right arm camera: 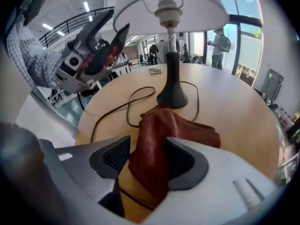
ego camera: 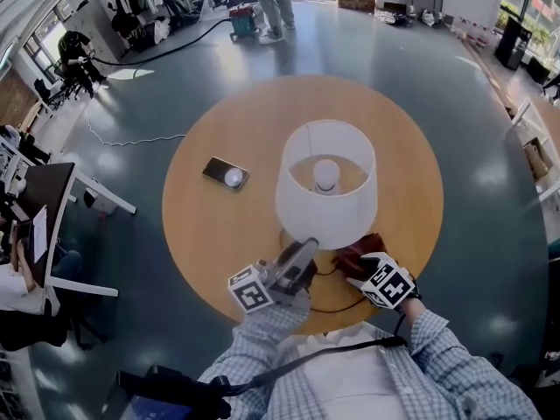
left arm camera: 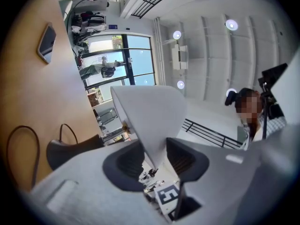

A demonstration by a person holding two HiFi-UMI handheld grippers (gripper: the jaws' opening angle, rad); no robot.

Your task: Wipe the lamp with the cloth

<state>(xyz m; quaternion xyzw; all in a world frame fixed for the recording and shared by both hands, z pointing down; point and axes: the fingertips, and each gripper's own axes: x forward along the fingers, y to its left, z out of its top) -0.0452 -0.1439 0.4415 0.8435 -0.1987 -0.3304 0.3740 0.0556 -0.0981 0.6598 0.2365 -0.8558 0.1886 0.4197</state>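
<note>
Gripping cloth (right arm camera: 180, 130) likely next | right gripper (right arm camera: 147, 157): wide, cloth between, unpinched | left gripper (left arm camera: 154, 159): wide, astride shade (left arm camera: 150, 109) rim | pinch thick fold, avoid cord (right arm camera: 132, 102)

My right gripper (right arm camera: 149, 157) at the cloth
Its jaws stand apart around a rust-red cloth (right arm camera: 161, 130) crumpled on the wooden table (right arm camera: 234, 111), just before the dark-based lamp (right arm camera: 172, 96).

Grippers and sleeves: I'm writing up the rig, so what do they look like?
The left gripper and right gripper are light grey plastic with dark ribbed pads. Each carries a white cube printed with black square markers. The sleeves are blue-and-white check.
</note>
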